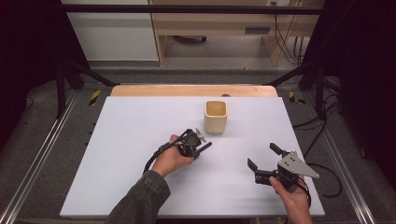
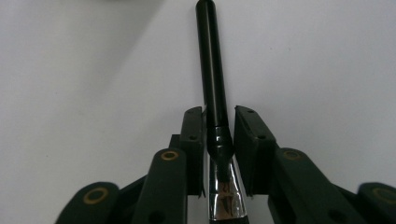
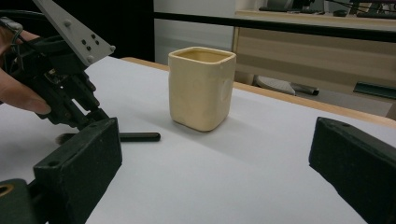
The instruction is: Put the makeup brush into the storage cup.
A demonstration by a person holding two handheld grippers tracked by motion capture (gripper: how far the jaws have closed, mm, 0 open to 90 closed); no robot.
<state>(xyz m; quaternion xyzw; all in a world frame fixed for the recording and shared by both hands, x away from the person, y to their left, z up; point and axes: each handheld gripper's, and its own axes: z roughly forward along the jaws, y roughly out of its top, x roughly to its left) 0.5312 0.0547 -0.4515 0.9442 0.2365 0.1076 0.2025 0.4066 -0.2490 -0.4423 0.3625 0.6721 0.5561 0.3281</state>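
Note:
A black brush handle (image 2: 212, 70) with a silver ferrule lies along the white table top, its far end pointing away from the left gripper (image 2: 219, 112). That gripper's two jaws press on the handle from both sides just past the ferrule. In the high view the left gripper (image 1: 198, 148) sits mid-table, tilted down, with the handle tip (image 1: 208, 144) poking out toward a cream square cup (image 1: 215, 116). The cup (image 3: 201, 88) stands upright, apart from the brush (image 3: 140, 136). My right gripper (image 1: 261, 155) hovers open at the front right, its jaws (image 3: 215, 135) wide apart with nothing between them.
The white board (image 1: 140, 177) covers most of a wooden table whose edge (image 1: 187, 90) shows at the back. Metal rails run along both sides. Black cables (image 1: 322, 172) trail off the right edge. Bare board lies left of and in front of the cup.

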